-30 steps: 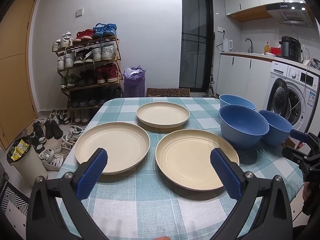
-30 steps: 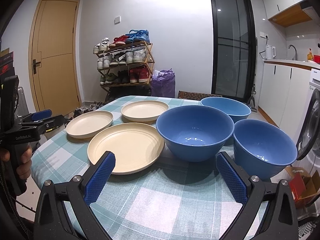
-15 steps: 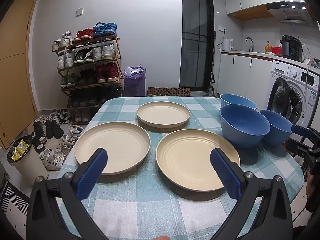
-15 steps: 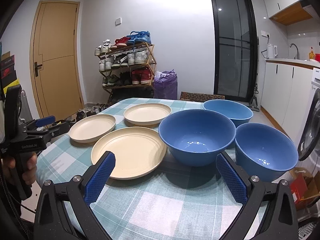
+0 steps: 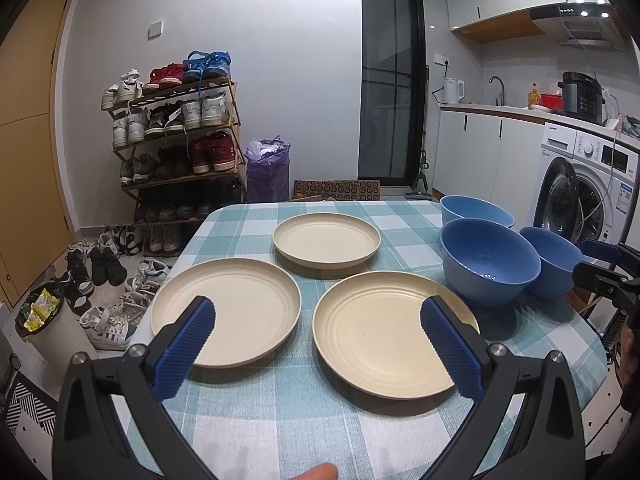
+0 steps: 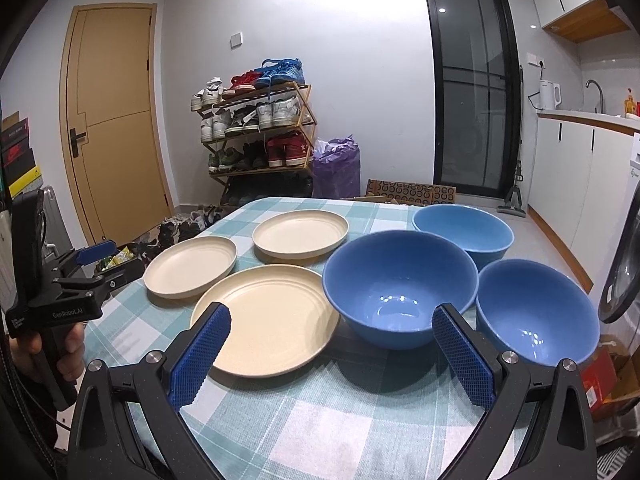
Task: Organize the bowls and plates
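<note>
Left wrist view: your left gripper (image 5: pixel 316 340) is spread wide and empty, and two cream plates (image 5: pixel 226 310) lie just ahead at frame centre.

Right wrist view: your right gripper (image 6: pixel 330 350) is spread too, with the big blue bowl (image 6: pixel 400 284) nearest, straight ahead.

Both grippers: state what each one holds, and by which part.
Nothing is held. The left gripper and right gripper are both open, above the checked tablecloth, short of the cream plates and blue bowls.
</note>
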Demonstrator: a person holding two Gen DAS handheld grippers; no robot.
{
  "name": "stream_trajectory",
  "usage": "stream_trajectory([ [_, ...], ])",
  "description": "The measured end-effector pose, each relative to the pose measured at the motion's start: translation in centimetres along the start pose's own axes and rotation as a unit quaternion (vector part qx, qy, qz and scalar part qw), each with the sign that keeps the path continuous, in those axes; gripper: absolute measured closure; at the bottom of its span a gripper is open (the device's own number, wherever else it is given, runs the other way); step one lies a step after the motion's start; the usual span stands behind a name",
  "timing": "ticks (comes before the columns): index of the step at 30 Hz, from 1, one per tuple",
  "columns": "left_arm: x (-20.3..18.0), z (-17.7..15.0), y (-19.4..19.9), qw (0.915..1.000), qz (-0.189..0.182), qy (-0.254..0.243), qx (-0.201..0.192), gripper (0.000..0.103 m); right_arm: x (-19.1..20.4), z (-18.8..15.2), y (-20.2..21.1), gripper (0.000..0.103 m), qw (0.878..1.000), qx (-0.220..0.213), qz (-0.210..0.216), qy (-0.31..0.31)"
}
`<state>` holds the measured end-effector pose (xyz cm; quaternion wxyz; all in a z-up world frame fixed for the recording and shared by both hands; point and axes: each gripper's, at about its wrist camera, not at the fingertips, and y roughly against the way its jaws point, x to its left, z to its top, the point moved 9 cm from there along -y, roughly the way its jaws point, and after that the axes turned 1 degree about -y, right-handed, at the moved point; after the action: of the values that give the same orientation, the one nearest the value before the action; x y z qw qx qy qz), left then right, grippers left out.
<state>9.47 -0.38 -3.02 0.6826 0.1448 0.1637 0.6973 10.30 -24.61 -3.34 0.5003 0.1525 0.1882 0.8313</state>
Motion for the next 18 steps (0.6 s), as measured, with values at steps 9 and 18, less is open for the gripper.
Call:
stream_trajectory([
  [9,0.6,1.7,-0.8,0.9998,-0.008,0.019,0.006,0.0,0.6,1.9,-0.4,0.0,1.0,0.014,0.02,0.001],
  [18,1.5,3.5,-2.2,0.9993,-0.004,0.03,0.022,0.0,0.8,5.5,-1.5,0.0,1.0,0.02,0.021,0.005],
])
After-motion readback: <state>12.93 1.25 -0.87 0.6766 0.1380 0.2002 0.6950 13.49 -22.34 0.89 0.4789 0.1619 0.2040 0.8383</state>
